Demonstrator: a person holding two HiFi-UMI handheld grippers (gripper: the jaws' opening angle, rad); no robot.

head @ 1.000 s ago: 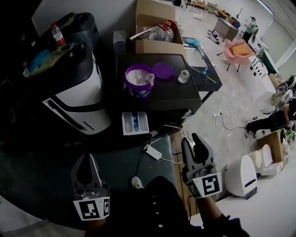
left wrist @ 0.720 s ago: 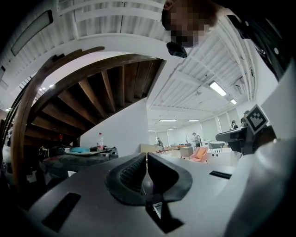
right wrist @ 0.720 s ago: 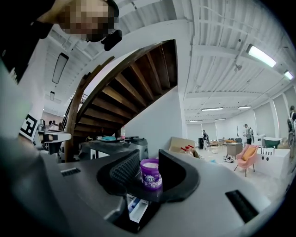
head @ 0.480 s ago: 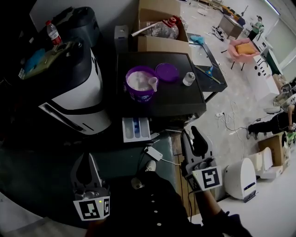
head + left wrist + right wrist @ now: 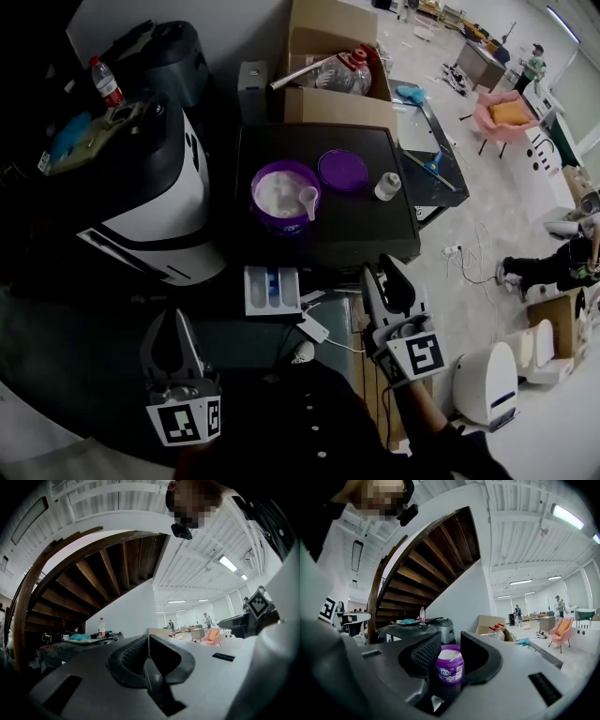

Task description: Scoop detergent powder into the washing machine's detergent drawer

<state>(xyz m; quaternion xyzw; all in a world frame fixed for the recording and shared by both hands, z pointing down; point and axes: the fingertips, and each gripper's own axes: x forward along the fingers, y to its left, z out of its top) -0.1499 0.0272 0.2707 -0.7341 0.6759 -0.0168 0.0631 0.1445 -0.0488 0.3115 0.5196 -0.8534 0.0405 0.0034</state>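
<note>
A purple tub of white detergent powder (image 5: 281, 192) stands open on the black table (image 5: 375, 239), a white scoop (image 5: 308, 199) resting in it. Its purple lid (image 5: 343, 170) lies just right of it. The white detergent drawer (image 5: 272, 290) is pulled out from the washing machine (image 5: 150, 202), below the table's front edge. My right gripper (image 5: 380, 281) is open and empty, short of that edge; the right gripper view frames the tub (image 5: 450, 665) far off between its jaws. My left gripper (image 5: 172, 339) is low on the left, shut on nothing (image 5: 148, 639).
A small white container (image 5: 385, 186) stands right of the lid. Cardboard boxes holding large plastic bottles (image 5: 333, 66) sit behind the table. A water bottle (image 5: 105, 81) stands on the machine. A white power strip (image 5: 314, 328) and cables lie on the floor near the drawer.
The table, tub and drawer have slid lower and nearer in the head view. My right gripper has come closer to the table's front edge. The left gripper has barely moved.
</note>
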